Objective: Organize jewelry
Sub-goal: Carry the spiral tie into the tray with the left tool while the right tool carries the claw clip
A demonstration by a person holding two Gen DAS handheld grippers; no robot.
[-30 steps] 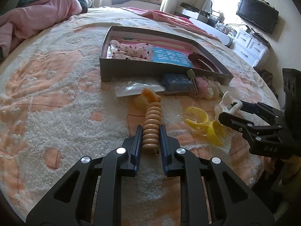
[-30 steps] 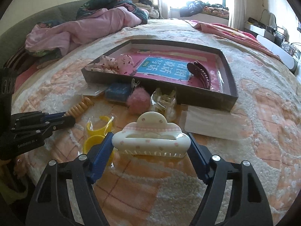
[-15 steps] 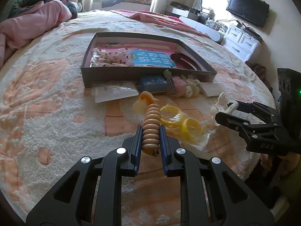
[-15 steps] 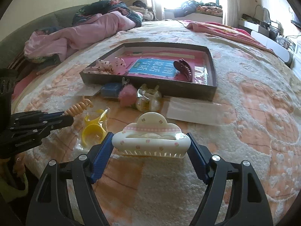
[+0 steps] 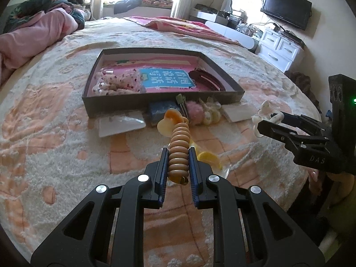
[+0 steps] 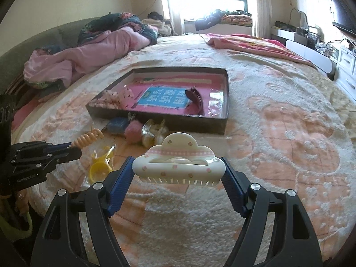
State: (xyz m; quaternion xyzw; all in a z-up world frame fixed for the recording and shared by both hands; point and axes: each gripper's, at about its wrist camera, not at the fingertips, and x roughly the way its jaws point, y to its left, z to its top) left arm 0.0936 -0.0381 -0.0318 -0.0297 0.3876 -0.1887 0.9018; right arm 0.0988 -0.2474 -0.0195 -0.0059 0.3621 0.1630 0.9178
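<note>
My left gripper [image 5: 178,155] is shut on a tan ribbed hair clip [image 5: 179,153] and holds it above the bedspread. My right gripper [image 6: 178,171] is shut on a white cloud-shaped claw clip [image 6: 178,164], also held in the air; this clip shows in the left wrist view [image 5: 264,113] too. A dark shallow box [image 5: 155,101] lies ahead on the bed, holding a floral scrunchie [image 5: 118,82], a blue card [image 5: 164,77] and a dark red clip [image 5: 207,79]. The left gripper shows in the right wrist view [image 6: 73,150].
In front of the box lie a blue item [image 5: 159,111], a pink pompom [image 5: 195,112], clear yellowish clips [image 5: 211,113], plastic packets [image 5: 121,124] and yellow rings in plastic [image 6: 100,166]. Pink bedding [image 6: 84,55] is heaped at the back left. White drawers [image 5: 280,46] stand right.
Both grippers have lifted and drawn back from the box with their clips still held. The box and loose items now look farther away and lower in both views.
</note>
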